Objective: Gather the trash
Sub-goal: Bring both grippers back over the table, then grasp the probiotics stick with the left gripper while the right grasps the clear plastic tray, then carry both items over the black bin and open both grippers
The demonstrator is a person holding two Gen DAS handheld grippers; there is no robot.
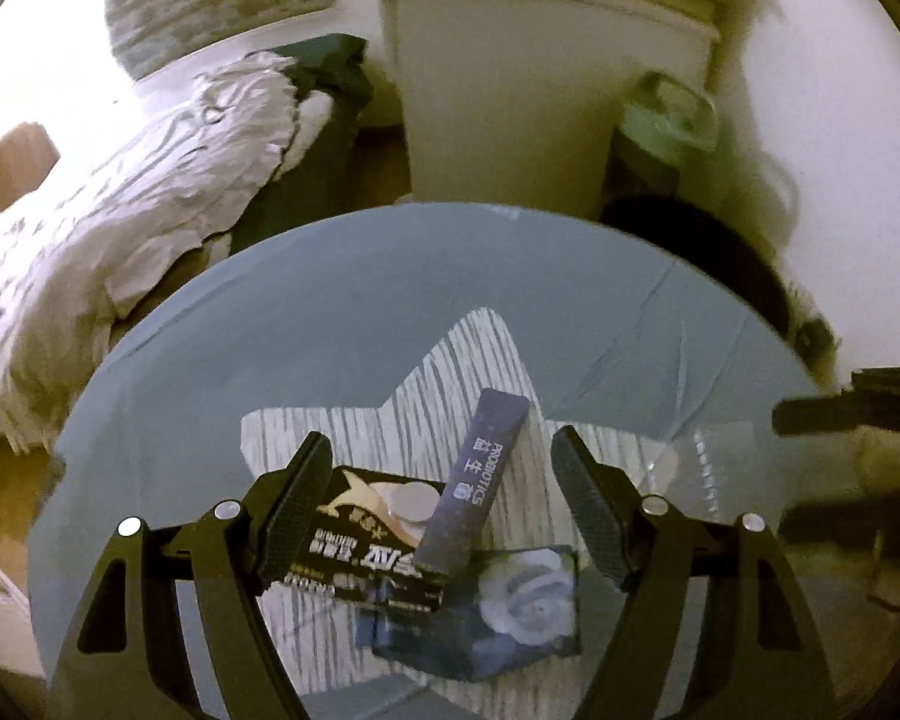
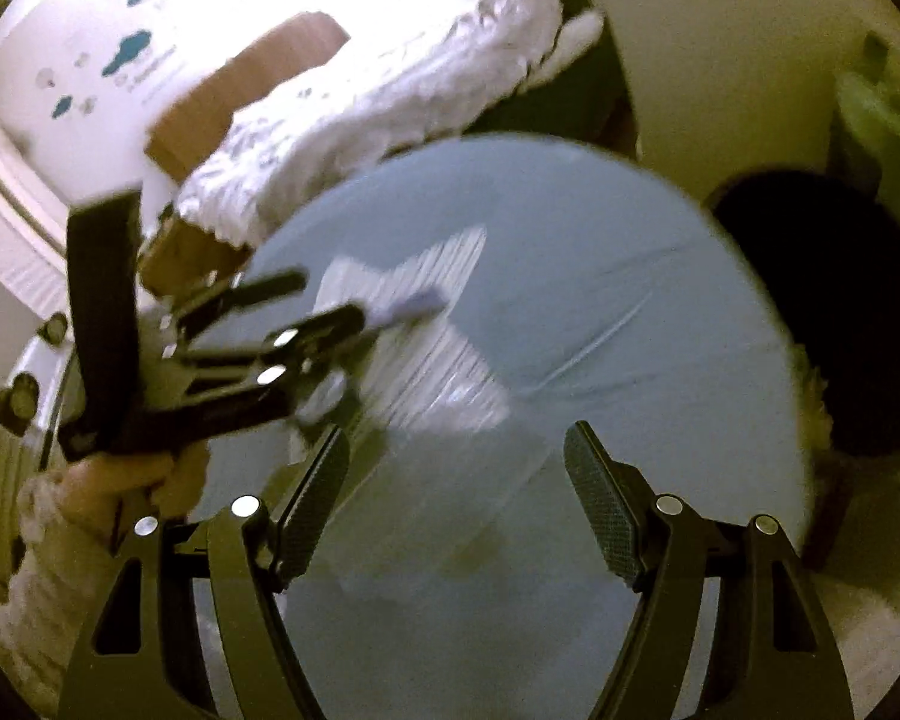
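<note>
In the left wrist view my left gripper [image 1: 444, 468] is open above a pile of wrappers on a round blue-grey table [image 1: 330, 312]. A dark blue stick pack [image 1: 477, 486] leans between the fingers. A black snack packet with a dolphin [image 1: 360, 534] lies under the left finger [image 1: 294, 504]. A blue packet with a white rose [image 1: 510, 606] lies below. They rest on a star-shaped striped mat [image 1: 450, 396]. My right gripper [image 2: 456, 462] is open and empty over the table [image 2: 570, 276]. The left gripper [image 2: 306, 312] shows at the left of the right wrist view.
A grey waste bin [image 1: 546, 102] stands beyond the table's far edge. A bed with a white crumpled duvet [image 1: 150, 192] lies to the left. A dark round stool [image 2: 834, 312] sits right of the table. A clear plastic sheet [image 1: 690, 468] lies on the table at the right.
</note>
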